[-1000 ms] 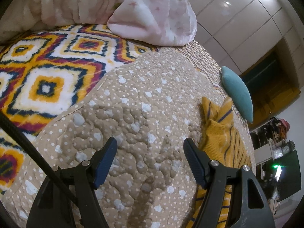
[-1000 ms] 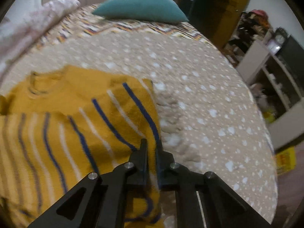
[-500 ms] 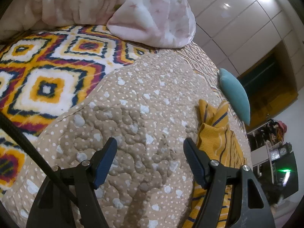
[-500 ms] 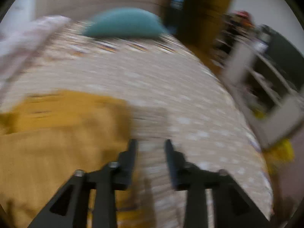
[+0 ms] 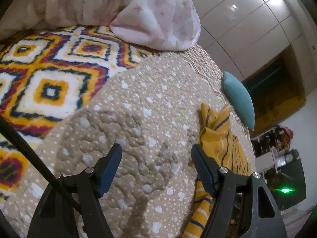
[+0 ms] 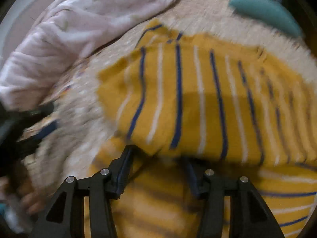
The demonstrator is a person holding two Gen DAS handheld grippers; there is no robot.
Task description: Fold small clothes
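Where the right wrist view is smeared by motion blur, edges are hard to fix; the left wrist view is sharp.

Bed: beige dotted quilt covers most of it; a diamond-patterned blanket in orange, white and navy lies along the far left side, seen clearly only from the left wrist. A pink-white floral duvet is bunched at the head. Teal cushion sits at the far edge, partly cut off by the frame in the right view.

Task item: yellow sweater with blue and white stripes, lying on the quilt. The right view shows it folded over on itself, upper layer across a lower one; neckline not readable in the blur. The left view catches only its near edge and a raised sleeve end, the rest hidden behind the finger.

Right gripper: pointed steeply down over the sweater's lower layer, jaws parted and just been opening, fabric beneath but no pad pressing on it.

Left gripper: angled down over bare quilt, jaws wide apart, nothing between them; sweater just beside its right finger. A black cable crosses the lower left.

A blurred hand shows at the right view's lower left edge.
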